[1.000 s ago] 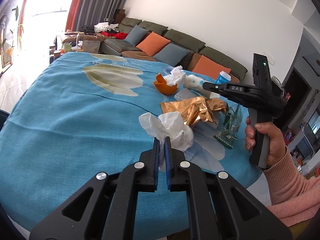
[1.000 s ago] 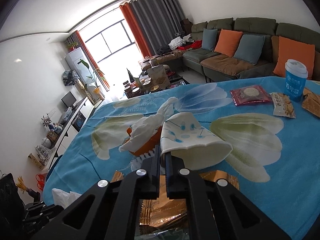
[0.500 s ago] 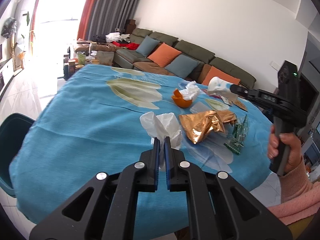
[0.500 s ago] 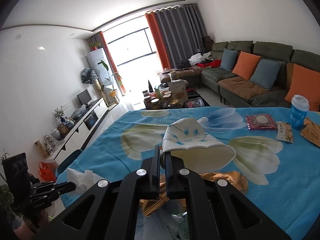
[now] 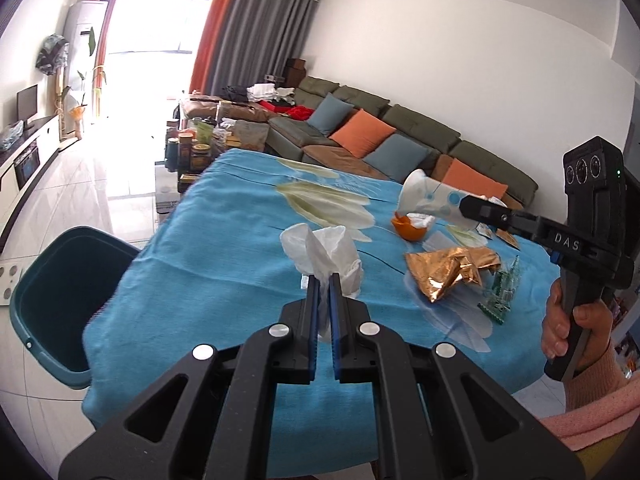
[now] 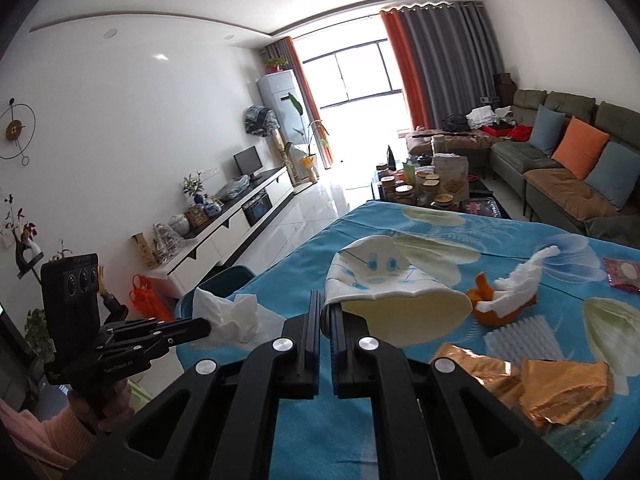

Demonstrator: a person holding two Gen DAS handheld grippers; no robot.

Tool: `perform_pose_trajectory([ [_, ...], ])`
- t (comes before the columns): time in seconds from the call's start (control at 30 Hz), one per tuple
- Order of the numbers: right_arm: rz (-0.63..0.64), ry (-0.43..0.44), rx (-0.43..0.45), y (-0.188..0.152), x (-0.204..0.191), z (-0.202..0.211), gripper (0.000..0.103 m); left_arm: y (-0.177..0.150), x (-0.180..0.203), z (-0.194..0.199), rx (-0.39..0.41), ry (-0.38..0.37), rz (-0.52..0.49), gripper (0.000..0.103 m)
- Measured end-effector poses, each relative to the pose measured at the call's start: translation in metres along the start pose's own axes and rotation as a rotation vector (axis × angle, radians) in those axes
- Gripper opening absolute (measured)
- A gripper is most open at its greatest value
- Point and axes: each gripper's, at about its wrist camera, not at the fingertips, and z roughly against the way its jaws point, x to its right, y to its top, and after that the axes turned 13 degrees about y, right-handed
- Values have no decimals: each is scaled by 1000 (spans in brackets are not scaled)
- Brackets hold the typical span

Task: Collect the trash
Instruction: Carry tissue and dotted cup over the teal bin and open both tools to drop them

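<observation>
L gripper (image 5: 324,280) is pressed together on a crumpled white tissue (image 5: 326,252): the wad sticks up and fwd past the blue-edged fingertips, w/ a strip of it pinched between the pads. It hangs above the table (image 5: 224,264), clear of the cloth. R gripper (image 6: 326,308) is clamped on the rim of a squashed paper cup (image 6: 384,280); the cup lies on its side just ahead & right of the tips, mouth flattened to a wide oval, also off the table. In the left wrist view the same cup (image 5: 432,200) juts from the end of the R gripper (image 5: 468,208), held by a hand (image 5: 576,332) in a pink knit sleeve.

Materials/shapes:
- Tissue: soft, thin, folded in loose peaks.
- Cup: white paper, pale blue cartoon face print, cream inside, dented wall.
- Tablecloth: turquoise fabric, fuzzy texture, large cream petal print.
- Still on the cloth: orange peel (image 6: 496,312) curled like a bowl w/ a twisted white tissue in it; a shiny copper foil wrapper (image 5: 448,268), heavily creased; a ribbed white plastic piece (image 6: 520,336) beside the peel; a green printed wrapper (image 5: 500,292) near the table edge.
- Teal plastic bin (image 5: 52,296), rounded rectangle, smooth walls, on the floor just past the table's left edge, below the tissue's side.
</observation>
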Motion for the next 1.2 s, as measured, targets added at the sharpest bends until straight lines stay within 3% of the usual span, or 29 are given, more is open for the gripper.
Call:
perform_pose_trajectory([
  [0.63,103,221,-157,11,-60,-104,3,3,-77,38,68,179,131,6],
  [1.2,192,308,-251,24,-94,-177,3,2,-144,44,70,330,224,6],
])
